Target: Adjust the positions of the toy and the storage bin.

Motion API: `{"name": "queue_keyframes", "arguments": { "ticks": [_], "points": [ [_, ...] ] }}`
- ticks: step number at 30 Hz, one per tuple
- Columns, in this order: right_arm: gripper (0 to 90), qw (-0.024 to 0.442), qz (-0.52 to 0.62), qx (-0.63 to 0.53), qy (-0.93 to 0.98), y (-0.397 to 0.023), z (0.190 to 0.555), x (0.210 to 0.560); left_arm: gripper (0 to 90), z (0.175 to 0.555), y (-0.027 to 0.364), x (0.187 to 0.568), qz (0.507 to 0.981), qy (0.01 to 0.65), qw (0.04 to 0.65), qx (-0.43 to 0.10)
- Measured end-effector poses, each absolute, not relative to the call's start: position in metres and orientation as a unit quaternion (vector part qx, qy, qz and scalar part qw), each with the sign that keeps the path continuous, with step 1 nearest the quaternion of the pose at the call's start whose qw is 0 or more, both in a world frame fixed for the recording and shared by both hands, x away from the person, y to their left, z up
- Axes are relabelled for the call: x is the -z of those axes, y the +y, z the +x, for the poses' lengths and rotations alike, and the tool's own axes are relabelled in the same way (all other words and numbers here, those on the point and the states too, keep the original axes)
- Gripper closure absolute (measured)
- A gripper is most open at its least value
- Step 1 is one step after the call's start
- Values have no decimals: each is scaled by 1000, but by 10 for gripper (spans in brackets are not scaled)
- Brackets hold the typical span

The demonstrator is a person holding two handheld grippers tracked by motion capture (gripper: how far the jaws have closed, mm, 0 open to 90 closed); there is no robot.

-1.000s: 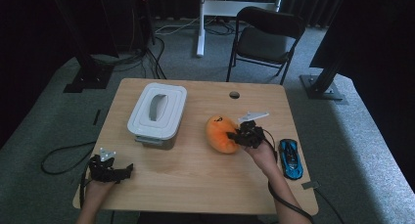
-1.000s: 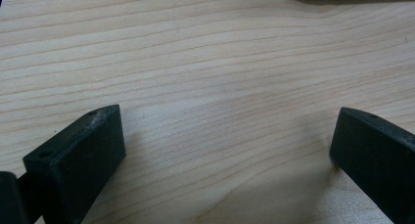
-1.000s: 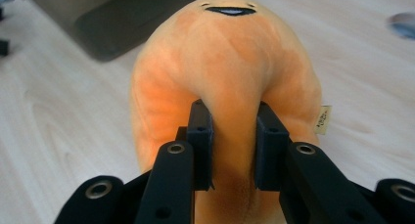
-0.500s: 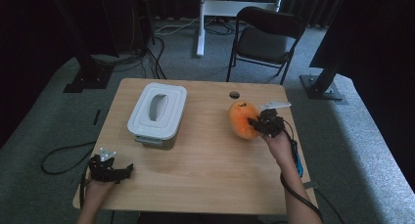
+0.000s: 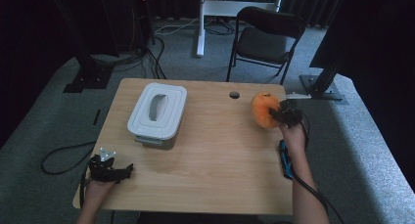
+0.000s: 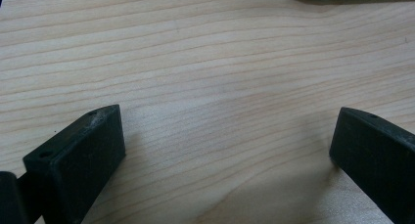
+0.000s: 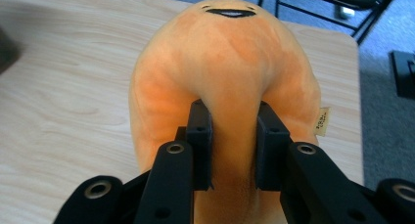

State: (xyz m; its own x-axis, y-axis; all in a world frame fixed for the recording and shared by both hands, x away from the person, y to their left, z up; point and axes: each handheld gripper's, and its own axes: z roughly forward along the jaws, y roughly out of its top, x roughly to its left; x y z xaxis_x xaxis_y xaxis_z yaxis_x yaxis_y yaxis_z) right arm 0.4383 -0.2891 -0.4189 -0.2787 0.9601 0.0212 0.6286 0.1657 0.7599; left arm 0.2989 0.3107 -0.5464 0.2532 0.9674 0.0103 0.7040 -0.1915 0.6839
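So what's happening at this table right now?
A person works at a wooden table with a gripper in each hand. The right gripper is shut on an orange plush toy, pinching a fold of it near the table's far right corner. The left gripper rests open near the front left edge, with only bare wood between its jaws. A grey lidded box sits closed at the far left, and a blue thing lies by the right forearm.

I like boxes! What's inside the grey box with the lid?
The grey box is closed by its lid, so whatever is inside stays hidden; just the handle recess on top shows.
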Motion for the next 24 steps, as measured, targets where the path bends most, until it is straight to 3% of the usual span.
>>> {"name": "queue_keyframes", "arguments": {
  "ticks": [5,17,23,24],
  "points": [
    [731,256,566,-318,716,-301,447,428,3,299,311,546,737,567,288,-229],
    [711,229,598,-303,706,-316,449,468,3,299,311,546,737,567,288,-229],
    [568,222,597,-302,709,-318,446,465,3,299,311,546,737,567,288,-228],
    [509,221,596,-303,710,-319,444,464,3,299,311,546,737,567,288,-229]
  ]
}}
